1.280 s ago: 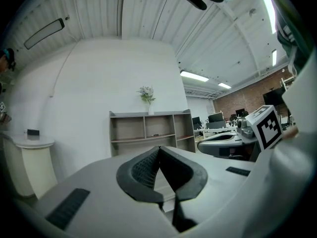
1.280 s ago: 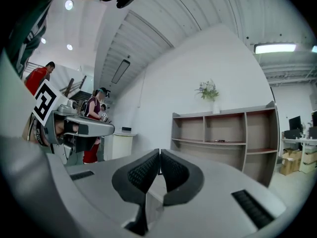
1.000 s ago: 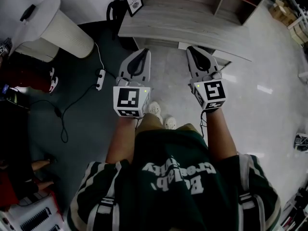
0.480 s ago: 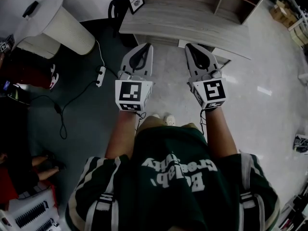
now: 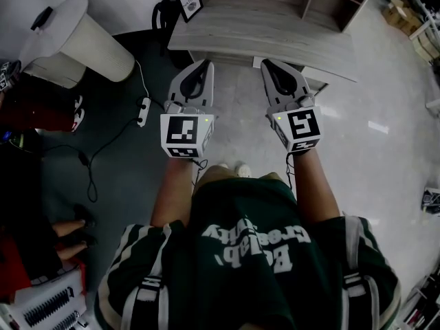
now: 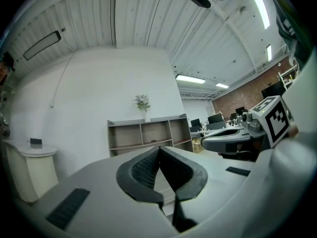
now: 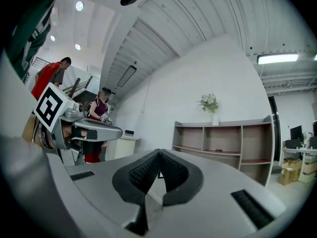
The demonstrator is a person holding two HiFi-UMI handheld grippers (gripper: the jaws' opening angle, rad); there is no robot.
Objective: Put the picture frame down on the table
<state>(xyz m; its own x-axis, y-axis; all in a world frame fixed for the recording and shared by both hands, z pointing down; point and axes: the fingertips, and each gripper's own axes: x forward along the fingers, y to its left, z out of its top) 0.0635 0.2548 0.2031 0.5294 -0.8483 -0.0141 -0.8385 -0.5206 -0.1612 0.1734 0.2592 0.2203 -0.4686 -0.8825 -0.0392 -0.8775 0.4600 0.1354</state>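
The left tongs point(image 5: 204, 64) and right tongs point(image 5: 265, 64) are clenched empty, short of the table point(image 5: 275, 33) bearing 1 picture frame point(image 5: 190, 2).

Dark green jersey point(image 5: 247, 205), white lettering point(image 5: 254, 246), white-striped short sleeves point(image 5: 134, 253). The grey left tool point(image 5: 204, 65) and right tool point(image 5: 267, 64) carry black-and-white marker cubes point(image 5: 184, 135) and black ribbed pads point(image 6: 141, 170).

The head view looks steeply down over the person's chest, with the pale grey wooden table point(image 5: 275, 29) along the frame's top. Each gripper view sits low and close behind its own jaws, facing level. Both share the open grey-brown shelf unit point(image 6: 148, 135) against the white wall point(image 6: 99, 93), mid-frame.
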